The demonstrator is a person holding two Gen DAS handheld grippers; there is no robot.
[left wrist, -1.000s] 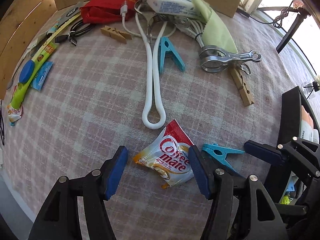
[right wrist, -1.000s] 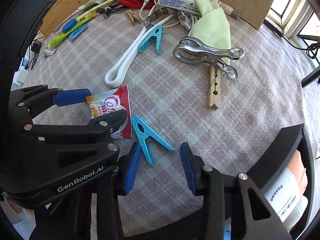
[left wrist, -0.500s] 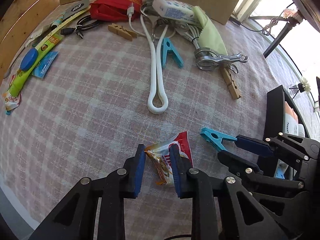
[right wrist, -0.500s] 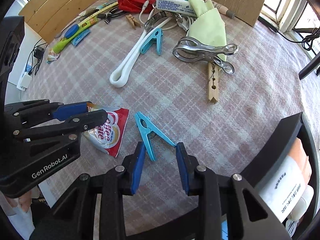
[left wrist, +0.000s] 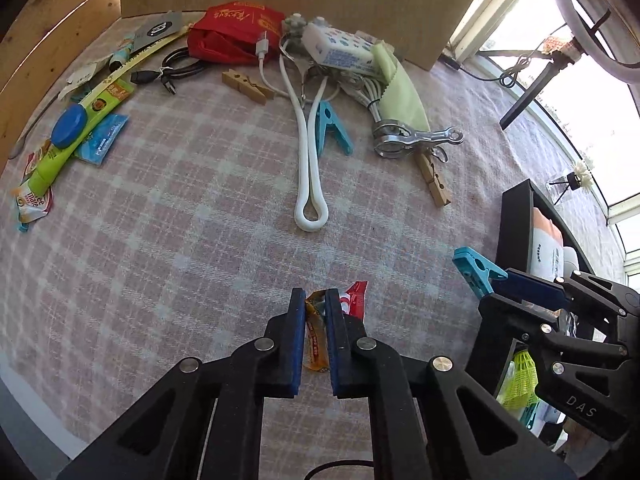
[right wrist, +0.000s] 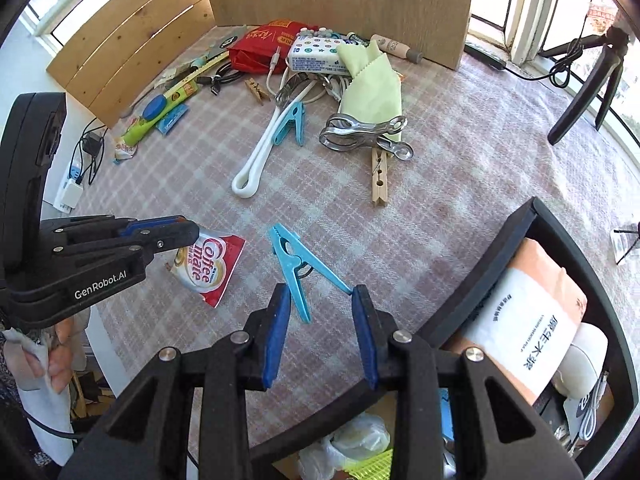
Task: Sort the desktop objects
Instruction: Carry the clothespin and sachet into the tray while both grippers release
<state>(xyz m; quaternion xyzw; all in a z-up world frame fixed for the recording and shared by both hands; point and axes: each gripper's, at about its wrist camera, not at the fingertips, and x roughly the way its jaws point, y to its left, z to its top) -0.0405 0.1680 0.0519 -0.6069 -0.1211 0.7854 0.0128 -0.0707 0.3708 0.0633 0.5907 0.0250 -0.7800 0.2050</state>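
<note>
My left gripper [left wrist: 315,304] is shut on a red and white Coffee mate sachet [left wrist: 316,332], pinched edge-on between its blue pads. The sachet also shows in the right wrist view [right wrist: 210,266], held at its corner by the left gripper [right wrist: 188,234] over the plaid cloth. My right gripper [right wrist: 320,300] is closed around the legs of a blue plastic clothespin [right wrist: 294,262], whose legs still look spread. In the left wrist view the clothespin [left wrist: 474,266] sticks out of the right gripper [left wrist: 504,280].
A black organizer box [right wrist: 516,240] with packets stands at the right. At the back lie a white loop cable [left wrist: 310,152], another blue clothespin [left wrist: 330,128], a metal clip [left wrist: 412,140], wooden clothespins [left wrist: 434,184], a green cloth [left wrist: 402,92], a red pouch [left wrist: 236,30] and a green tube [left wrist: 72,136].
My left gripper has closed fully on the sachet and lifted it. My right gripper has moved up to the blue clothespin, with its pads now around the legs.
</note>
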